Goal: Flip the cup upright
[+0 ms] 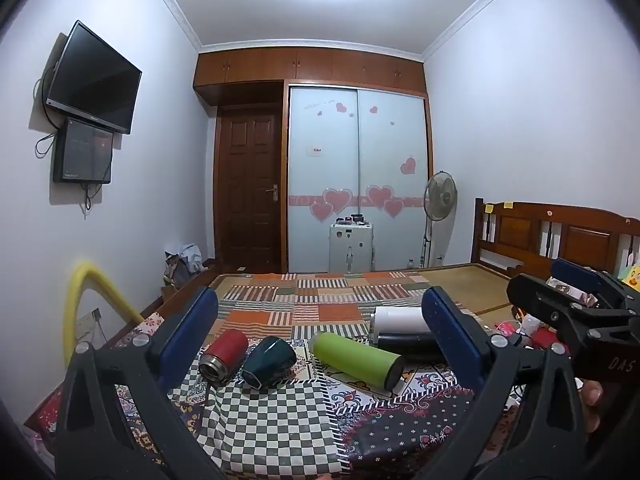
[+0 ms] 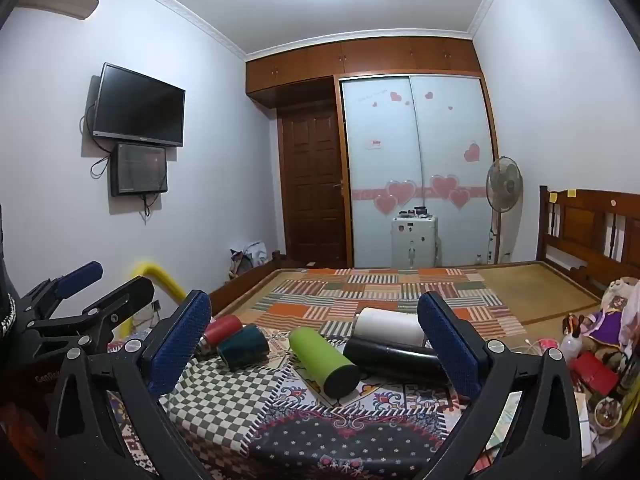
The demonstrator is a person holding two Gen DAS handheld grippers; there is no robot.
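Note:
Several cups lie on their sides on the patterned cloth on the bed: a red cup [image 1: 224,354] [image 2: 219,330], a dark green cup [image 1: 269,362] [image 2: 244,346], a lime green cup [image 1: 356,358] [image 2: 322,360], a black cup [image 1: 408,342] [image 2: 394,356] and a white cup [image 1: 398,318] [image 2: 388,326]. My left gripper [image 1: 320,340] is open and empty, held above the cloth short of the cups. My right gripper [image 2: 314,340] is open and empty beside it, and shows at the right of the left wrist view [image 1: 568,300].
A checkered cloth [image 1: 272,420] and floral cloth [image 2: 340,436] lie nearest. Toys and clutter [image 2: 592,344] sit at the right bed edge. A wooden headboard [image 1: 560,236], a fan [image 1: 440,200], a wardrobe [image 1: 356,180] and a yellow tube [image 1: 96,292] surround the bed.

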